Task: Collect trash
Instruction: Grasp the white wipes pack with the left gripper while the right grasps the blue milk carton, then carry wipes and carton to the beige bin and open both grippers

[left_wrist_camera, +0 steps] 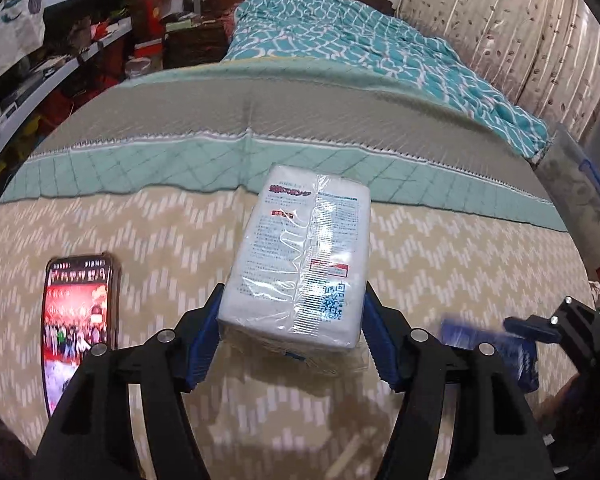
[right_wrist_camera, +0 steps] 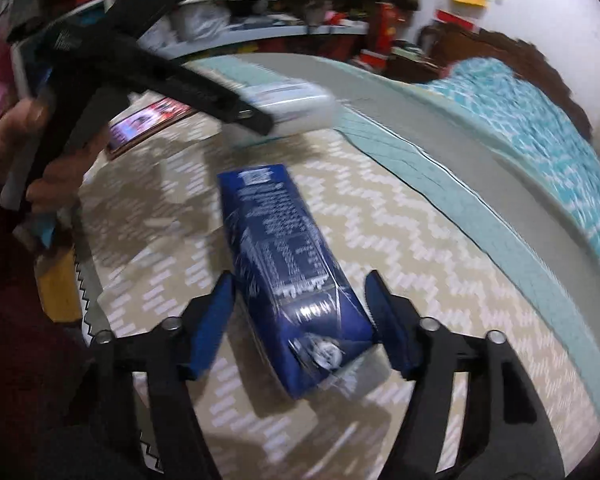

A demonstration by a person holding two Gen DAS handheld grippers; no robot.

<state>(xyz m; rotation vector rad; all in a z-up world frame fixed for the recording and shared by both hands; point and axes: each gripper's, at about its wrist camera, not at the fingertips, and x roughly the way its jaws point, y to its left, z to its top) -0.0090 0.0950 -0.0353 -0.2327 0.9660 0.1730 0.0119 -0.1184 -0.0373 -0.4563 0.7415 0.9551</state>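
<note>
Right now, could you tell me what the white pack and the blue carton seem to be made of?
White pack: soft white contents, perhaps tissue, in clear glossy plastic film; glare streaks and a wrinkled seam show it. Blue carton: seemingly coated paperboard with a slight sheen; sharp folded edges and printed panels suggest it, though blur leaves that uncertain.

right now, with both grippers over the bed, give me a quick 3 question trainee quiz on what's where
1. True or false: the left gripper has the white plastic-wrapped pack between its jaws.
2. Multiple choice: the blue carton sits between the jaws of the right gripper with its length
A. pointing away from the camera
B. crosswise to the jaws
C. standing upright on the bed
3. Fill in: in the left wrist view, the phone with a lit screen lies on the bedspread to the ______ of the pack.

Key
1. true
2. A
3. left
</note>
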